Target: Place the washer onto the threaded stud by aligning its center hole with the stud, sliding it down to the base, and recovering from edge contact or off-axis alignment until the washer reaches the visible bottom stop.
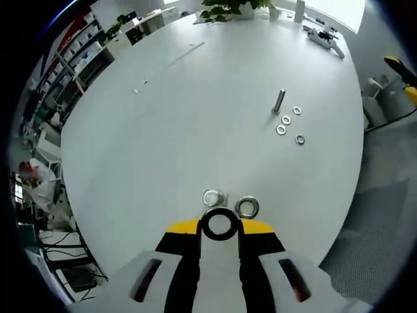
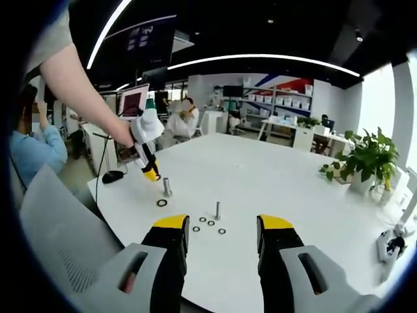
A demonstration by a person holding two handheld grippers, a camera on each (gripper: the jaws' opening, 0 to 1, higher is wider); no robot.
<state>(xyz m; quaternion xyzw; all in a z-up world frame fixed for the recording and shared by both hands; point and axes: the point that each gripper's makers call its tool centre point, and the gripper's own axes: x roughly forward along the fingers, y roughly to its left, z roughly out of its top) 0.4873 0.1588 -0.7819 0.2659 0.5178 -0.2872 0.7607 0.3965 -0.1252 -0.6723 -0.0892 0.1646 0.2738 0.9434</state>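
My left gripper (image 1: 219,226) points down at the white table (image 1: 163,143), its yellow tips shut on a dark washer (image 1: 204,224). Just beyond the tips a short threaded stud (image 1: 214,197) stands upright, seen from above, with a loose silver washer (image 1: 246,207) lying beside it. In the right gripper view a hand holds the left gripper (image 2: 152,173) just above that stud (image 2: 167,187) and loose washer (image 2: 161,203). My right gripper (image 2: 223,231) hovers open and empty near the table's front edge.
A second upright stud (image 1: 279,101) (image 2: 217,210) has several small washers (image 1: 285,120) (image 2: 202,220) around it. A potted plant (image 2: 368,156) and a white tool (image 1: 324,38) sit near the table's edges. A grey mesh chair (image 2: 52,228) stands beside the table, with people behind.
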